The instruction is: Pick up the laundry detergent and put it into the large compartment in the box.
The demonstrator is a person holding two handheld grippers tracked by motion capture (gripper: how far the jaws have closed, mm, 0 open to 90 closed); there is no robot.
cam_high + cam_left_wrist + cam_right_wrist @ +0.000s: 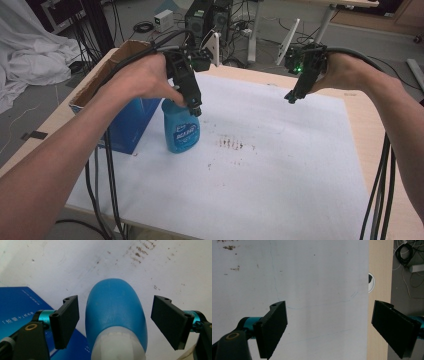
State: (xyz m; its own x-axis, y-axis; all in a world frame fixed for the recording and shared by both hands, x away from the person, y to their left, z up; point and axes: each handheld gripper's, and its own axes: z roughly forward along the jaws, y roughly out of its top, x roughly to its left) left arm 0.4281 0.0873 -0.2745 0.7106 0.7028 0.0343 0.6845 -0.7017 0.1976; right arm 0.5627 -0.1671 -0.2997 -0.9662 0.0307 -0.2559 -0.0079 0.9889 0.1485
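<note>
The left gripper [196, 107], held in a person's left hand [142, 77], hangs over a blue plastic bottle [181, 130], its black jaws standing open on either side of the bottle's shoulder with a gap on both sides and neither pad touching it, as the left gripper view [115, 322] shows. The right gripper [291, 97], in the right hand [345, 72], is poised well apart above the far right of the table, its jaws spread wide over nothing but bare cloth [327, 325]. A white cloth [270, 165] covers most of the wooden table [367, 130]. An open blue cardboard box [125, 120] stands at the left edge, and the bottle stands upright on the cloth just beside it. Brown stains [231, 145] mark the cloth near the bottle's right.
</note>
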